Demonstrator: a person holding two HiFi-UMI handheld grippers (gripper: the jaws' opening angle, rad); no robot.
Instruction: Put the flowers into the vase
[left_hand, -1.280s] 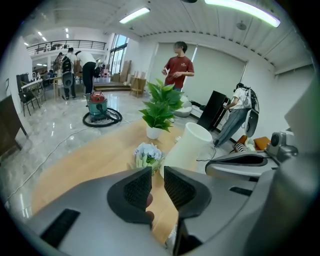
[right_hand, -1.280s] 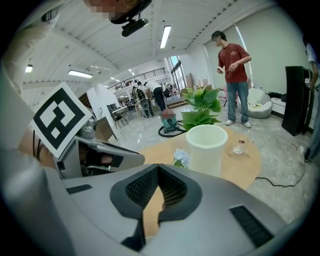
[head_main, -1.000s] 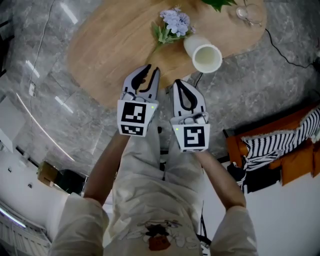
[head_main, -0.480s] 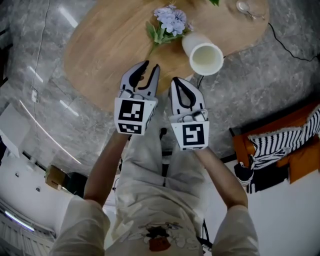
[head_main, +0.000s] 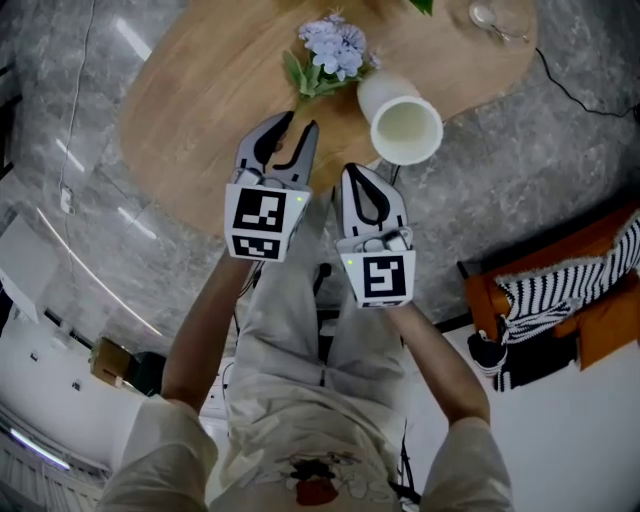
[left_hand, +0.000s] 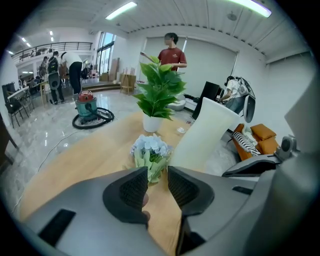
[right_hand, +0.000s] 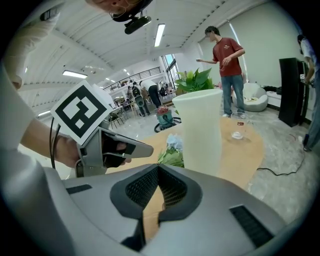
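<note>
Head view: flowers (head_main: 335, 48) lie flat on the table (head_main: 200, 100), blooms pointing away, stem slanting back toward the left gripper (head_main: 298, 122), whose empty jaws are opening; vase (head_main: 405, 115) upright just beside them; right gripper (head_main: 353, 172) pressed together, empty

- One wooden tabletop (head_main: 200, 110), as far as I can see from here.
- One bunch of pale blue flowers (head_main: 330, 50).
- One white vase (head_main: 404, 122).
- One potted plant (left_hand: 159, 95).
- One small clear glass (head_main: 497, 18).
- Two grippers: the left gripper (head_main: 297, 125), its jaws opening with nothing between them, and the right gripper (head_main: 358, 172), its jaws together.
- Two marker cubes (head_main: 262, 218), one to each gripper.
- One orange seat (left_hand: 263, 136).
- One striped cloth (head_main: 565, 275).
- One vacuum cleaner (left_hand: 86, 105).
- One black cable (head_main: 570, 95) on the floor.
- One person in a red shirt (left_hand: 172, 52); more people (left_hand: 75, 65) stand far back in the hall, too small to count for sure.
</note>
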